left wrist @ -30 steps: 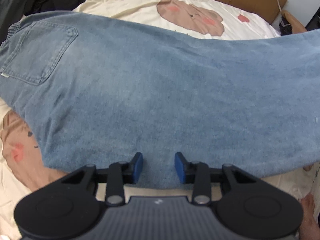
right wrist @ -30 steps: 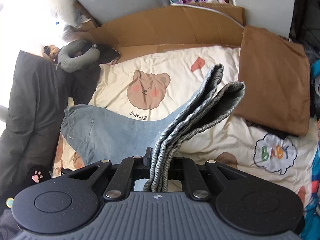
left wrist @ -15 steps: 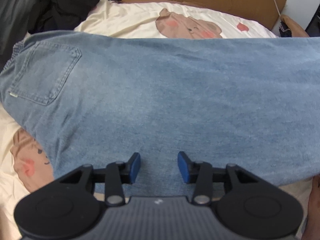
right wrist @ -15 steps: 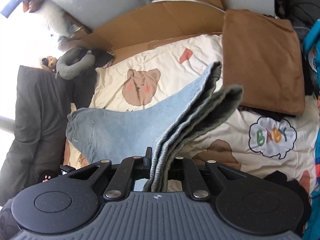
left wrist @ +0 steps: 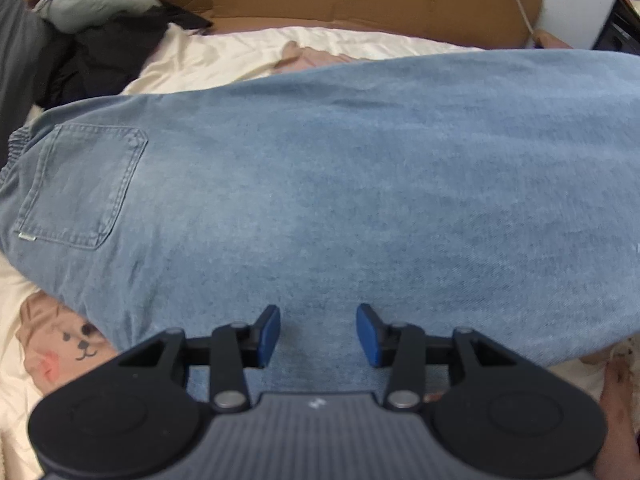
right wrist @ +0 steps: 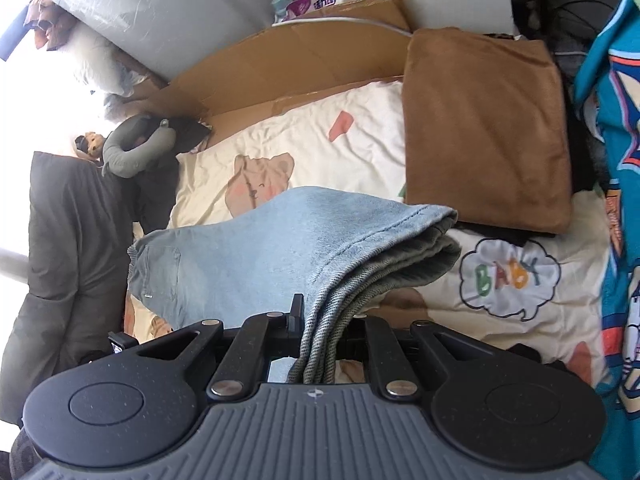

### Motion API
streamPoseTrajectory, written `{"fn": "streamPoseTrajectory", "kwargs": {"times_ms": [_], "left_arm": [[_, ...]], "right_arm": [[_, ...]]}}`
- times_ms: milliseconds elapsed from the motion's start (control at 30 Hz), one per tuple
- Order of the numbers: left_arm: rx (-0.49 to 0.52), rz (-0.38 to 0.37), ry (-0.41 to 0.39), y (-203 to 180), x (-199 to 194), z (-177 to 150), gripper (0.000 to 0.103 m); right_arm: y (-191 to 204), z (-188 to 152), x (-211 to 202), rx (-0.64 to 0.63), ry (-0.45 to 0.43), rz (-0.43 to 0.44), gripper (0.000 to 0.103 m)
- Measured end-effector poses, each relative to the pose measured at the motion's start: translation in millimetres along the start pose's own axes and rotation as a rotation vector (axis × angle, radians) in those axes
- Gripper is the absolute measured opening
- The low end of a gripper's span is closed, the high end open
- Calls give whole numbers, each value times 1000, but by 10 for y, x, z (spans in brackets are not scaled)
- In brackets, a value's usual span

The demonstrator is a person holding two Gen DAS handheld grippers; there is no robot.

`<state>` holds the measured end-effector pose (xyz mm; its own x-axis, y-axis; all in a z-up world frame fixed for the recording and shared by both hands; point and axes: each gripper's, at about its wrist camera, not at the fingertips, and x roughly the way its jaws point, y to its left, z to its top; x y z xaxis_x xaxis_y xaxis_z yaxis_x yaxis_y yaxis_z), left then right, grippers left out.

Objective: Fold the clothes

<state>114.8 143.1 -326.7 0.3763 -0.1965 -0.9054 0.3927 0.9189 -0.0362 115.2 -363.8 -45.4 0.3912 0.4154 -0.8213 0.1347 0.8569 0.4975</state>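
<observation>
Right wrist view: right gripper (right wrist: 320, 344) clamped on jeans (right wrist: 280, 248) hem end, raised off bedsheet (right wrist: 328, 148). Left gripper (left wrist: 318, 334) jaws apart, empty, over denim. Lengthwise fold apparently done; crosswise fold not yet laid.

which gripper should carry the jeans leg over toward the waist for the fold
Right. The right gripper is shut on the jeans hem; the left gripper is open above the denim, gripping nothing.

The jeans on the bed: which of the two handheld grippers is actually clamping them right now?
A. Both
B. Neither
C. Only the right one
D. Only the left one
C: the right gripper is shut on the bunched hem end of the jeans, while the left gripper is open above the denim, gripping nothing.
</observation>
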Motion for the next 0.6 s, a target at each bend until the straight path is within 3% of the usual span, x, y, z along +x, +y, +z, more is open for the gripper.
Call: {"fn": "streamPoseTrajectory", "kwargs": {"times_ms": [167,433,600], "left_arm": [[31,-38,7,-187,-19,-117,45],[70,-106,31,-120,-105,-170,45],[100,-158,34,-81,-142,-208,45]], "right_arm": [[-87,31,-224,14,-6,-45,8],[-205,119,-665,29,-21,-149,8],[-76,149,-749,6,-19,-174,8]]}}
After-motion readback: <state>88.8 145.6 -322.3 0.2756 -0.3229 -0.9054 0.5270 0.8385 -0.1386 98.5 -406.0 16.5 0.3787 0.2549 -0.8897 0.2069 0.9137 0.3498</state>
